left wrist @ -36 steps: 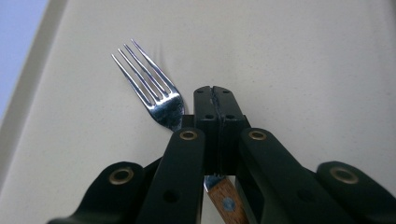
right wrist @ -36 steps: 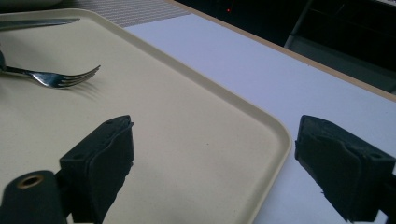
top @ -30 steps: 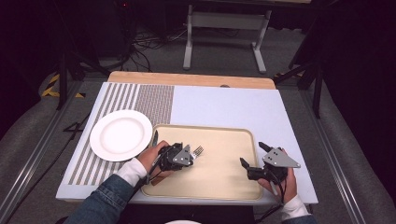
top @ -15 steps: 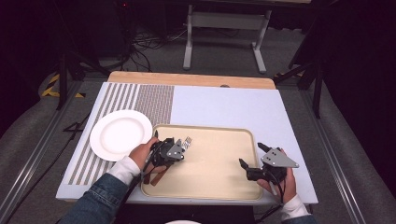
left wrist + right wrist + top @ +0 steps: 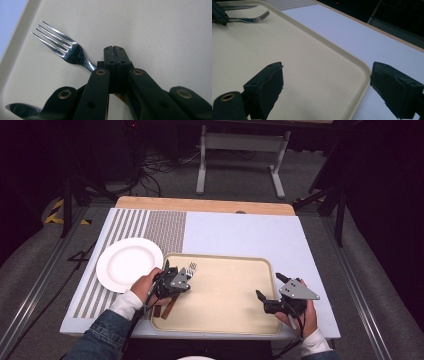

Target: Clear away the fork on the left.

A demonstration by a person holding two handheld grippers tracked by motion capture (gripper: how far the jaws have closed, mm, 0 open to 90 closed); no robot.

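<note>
At the table's near edge, the right gripper [image 5: 269, 289] rests with jaws spread over the beige tray's [image 5: 225, 320] right rim; farther left, the left gripper [image 5: 181, 276] pinches a fork [image 5: 65, 49] by its handle above the tray, beside a white plate [image 5: 125, 262].

Table [image 5: 240, 232] — pale blue top, striped mat [image 5: 145, 225] at left; white plate [image 5: 129, 264] and beige tray [image 5: 225, 295] lie directly on it.
</note>
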